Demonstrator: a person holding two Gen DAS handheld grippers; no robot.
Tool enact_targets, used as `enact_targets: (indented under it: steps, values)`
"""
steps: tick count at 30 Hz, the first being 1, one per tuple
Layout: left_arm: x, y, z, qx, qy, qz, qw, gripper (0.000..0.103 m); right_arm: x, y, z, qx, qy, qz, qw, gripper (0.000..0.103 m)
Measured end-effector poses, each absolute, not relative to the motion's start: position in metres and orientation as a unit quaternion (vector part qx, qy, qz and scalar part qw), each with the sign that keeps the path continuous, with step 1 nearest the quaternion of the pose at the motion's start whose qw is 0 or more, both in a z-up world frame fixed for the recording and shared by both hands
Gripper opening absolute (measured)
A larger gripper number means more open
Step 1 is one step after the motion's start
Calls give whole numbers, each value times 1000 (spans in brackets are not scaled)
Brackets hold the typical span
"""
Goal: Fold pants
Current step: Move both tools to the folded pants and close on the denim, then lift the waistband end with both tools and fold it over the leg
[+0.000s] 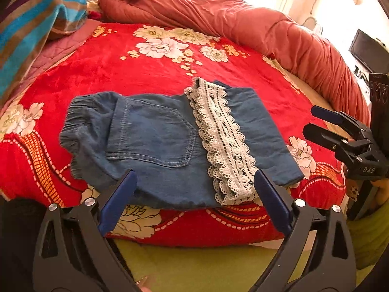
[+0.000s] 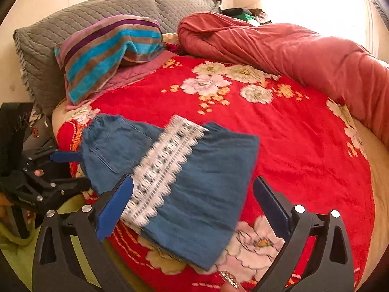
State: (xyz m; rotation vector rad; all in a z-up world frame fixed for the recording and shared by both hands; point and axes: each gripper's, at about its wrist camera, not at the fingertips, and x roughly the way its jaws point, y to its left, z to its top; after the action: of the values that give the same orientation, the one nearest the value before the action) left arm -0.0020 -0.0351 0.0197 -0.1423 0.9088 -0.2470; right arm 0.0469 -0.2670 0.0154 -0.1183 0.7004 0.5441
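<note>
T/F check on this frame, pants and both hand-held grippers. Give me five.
1. The pants lie folded on the red floral blanket. True.
2. The left hand-held gripper is clamped on the pants. False: its jaws stand wide open, nothing pressed between them.
3. A white lace hem lies across the top of the denim. True.
4. The right hand-held gripper holds the striped towel. False: it is open over the pants; the towel lies far off by the grey pillow.
5. The rolled quilt covers the pants. False: it lies along the bed's far edge, apart from them.
</note>
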Motion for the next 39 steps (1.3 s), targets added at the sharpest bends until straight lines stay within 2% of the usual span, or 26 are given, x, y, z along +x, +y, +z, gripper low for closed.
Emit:
enact_targets:
  steps: [15,27,30,32,34,36,39]
  values:
    - [-1,16,6,-128,446,-84,882,91,77,-190,35,-101,335,319,880,98]
    - [6,74,-23,-236,450,-65,859,90,123,-114,30,-133,366,382,838,98]
    - [8,79,-27,-254,449,-72,853,80,132,-90,26,-147,374,406,821,98]
    - [10,81,-32,-272,449,-85,847,67,137,-73,22,-162,379,426,805,98]
    - [12,82,-37,-280,451,-92,842,59,141,-56,16,-180,385,441,790,98]
    - [14,82,-40,-284,454,-96,839,54,146,-39,8,-195,395,451,776,98]
    - [15,84,-43,-290,455,-99,836,53,152,-18,-3,-204,412,474,751,98]
